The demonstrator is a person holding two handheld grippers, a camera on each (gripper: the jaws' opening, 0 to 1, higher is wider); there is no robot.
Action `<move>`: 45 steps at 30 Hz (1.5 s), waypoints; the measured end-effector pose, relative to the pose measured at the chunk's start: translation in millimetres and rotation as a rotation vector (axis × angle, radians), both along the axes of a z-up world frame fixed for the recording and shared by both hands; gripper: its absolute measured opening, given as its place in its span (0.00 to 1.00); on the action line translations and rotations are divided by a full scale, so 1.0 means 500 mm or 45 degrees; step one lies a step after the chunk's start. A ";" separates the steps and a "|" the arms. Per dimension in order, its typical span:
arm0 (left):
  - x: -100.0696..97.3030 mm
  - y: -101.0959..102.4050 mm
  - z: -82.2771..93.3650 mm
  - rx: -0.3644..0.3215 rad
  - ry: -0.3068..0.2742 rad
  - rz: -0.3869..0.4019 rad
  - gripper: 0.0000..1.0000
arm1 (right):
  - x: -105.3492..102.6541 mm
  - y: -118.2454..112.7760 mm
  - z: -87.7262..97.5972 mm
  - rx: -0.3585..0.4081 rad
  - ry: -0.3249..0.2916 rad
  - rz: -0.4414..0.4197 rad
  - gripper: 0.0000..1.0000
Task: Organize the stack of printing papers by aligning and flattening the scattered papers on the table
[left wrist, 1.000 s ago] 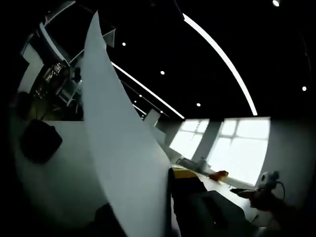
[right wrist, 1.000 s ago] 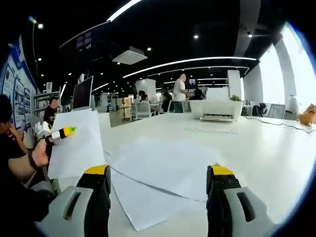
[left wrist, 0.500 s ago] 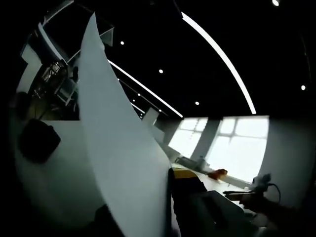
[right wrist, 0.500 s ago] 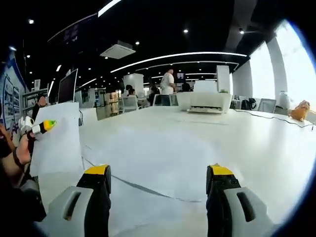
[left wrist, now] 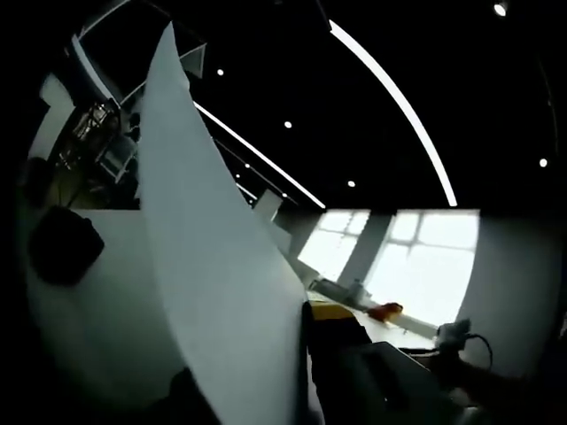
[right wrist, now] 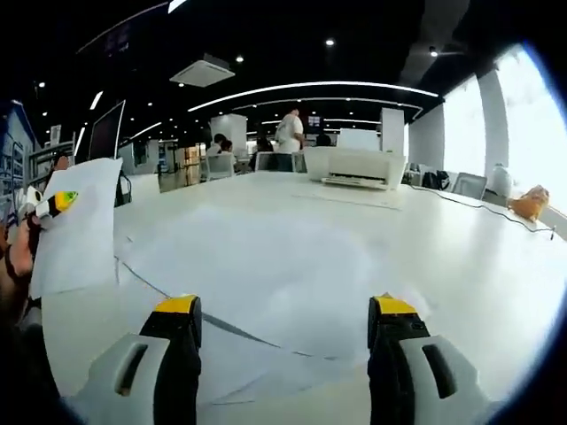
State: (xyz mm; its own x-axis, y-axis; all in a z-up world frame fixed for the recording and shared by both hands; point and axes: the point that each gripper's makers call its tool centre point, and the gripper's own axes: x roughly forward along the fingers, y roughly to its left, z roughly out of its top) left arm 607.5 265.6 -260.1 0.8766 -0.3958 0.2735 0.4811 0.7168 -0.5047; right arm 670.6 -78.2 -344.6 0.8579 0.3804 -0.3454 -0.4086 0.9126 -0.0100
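Observation:
My left gripper (left wrist: 306,341) is shut on one white sheet (left wrist: 213,257), which stands upright and curves up to the view's top left. The right gripper view shows that same left gripper (right wrist: 55,204) at the far left, in a person's hand, holding the raised sheet (right wrist: 80,226) off the table edge. Several loose white sheets (right wrist: 266,274) lie overlapping and askew on the white table (right wrist: 478,266). My right gripper (right wrist: 283,308) hangs open just above those sheets, with nothing between its yellow-tipped fingers (right wrist: 177,306).
A white printer (right wrist: 356,165) sits at the table's far end, with a cable running along the right side. An orange toy (right wrist: 530,202) lies at the far right. People sit and stand at desks behind the table. A monitor (right wrist: 104,133) stands at the back left.
The right gripper view has moved forward and lower over the spread sheets, which now look larger. My left gripper still holds its sheet upright, almost unmoved.

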 end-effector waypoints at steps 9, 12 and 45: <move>0.003 0.006 -0.003 -0.002 -0.008 -0.003 0.06 | 0.001 -0.006 -0.017 -0.008 0.071 -0.008 0.63; -0.002 0.000 0.000 -0.002 -0.010 -0.004 0.06 | 0.003 -0.012 -0.017 -0.006 0.071 -0.018 0.59; -0.009 -0.007 0.004 0.005 -0.015 -0.014 0.06 | 0.006 0.007 -0.018 -0.036 0.015 0.006 0.41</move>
